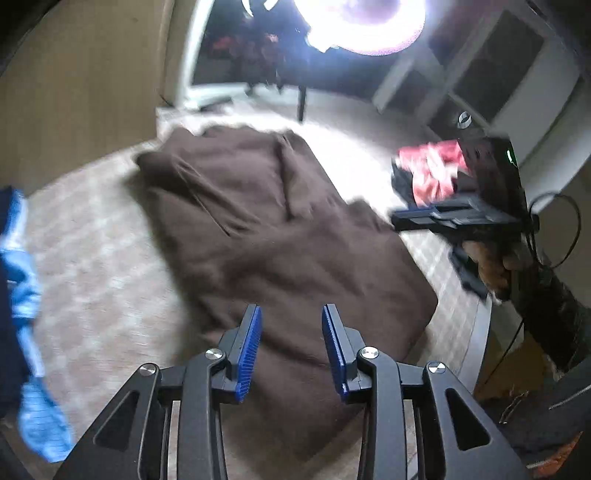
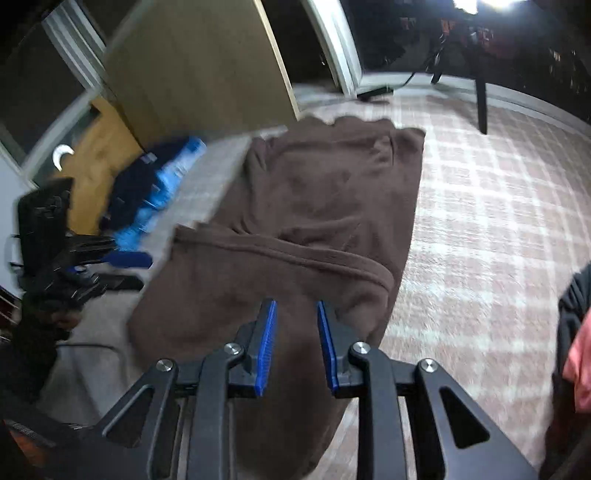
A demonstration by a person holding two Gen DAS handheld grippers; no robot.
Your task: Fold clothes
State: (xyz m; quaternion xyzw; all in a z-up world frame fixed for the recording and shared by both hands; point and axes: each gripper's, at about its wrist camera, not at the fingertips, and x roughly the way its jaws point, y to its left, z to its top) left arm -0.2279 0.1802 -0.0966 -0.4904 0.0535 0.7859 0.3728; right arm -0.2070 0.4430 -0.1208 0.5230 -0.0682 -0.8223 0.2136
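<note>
A brown garment (image 1: 266, 229) lies partly folded on a checked cloth surface (image 1: 92, 280); it also shows in the right wrist view (image 2: 314, 221). My left gripper (image 1: 291, 314) is open and empty, just above the garment's near edge. My right gripper (image 2: 295, 308) is open and empty over the garment's near end. The right gripper also shows at the right of the left wrist view (image 1: 406, 219), above the garment's right edge. The left gripper shows at the left of the right wrist view (image 2: 133, 269).
A blue and navy garment (image 1: 22, 295) lies at the left edge, also in the right wrist view (image 2: 155, 192). A red and black garment (image 1: 432, 173) lies at the far right. A wooden panel (image 2: 199, 62) stands behind. A bright lamp (image 1: 362, 22) shines overhead.
</note>
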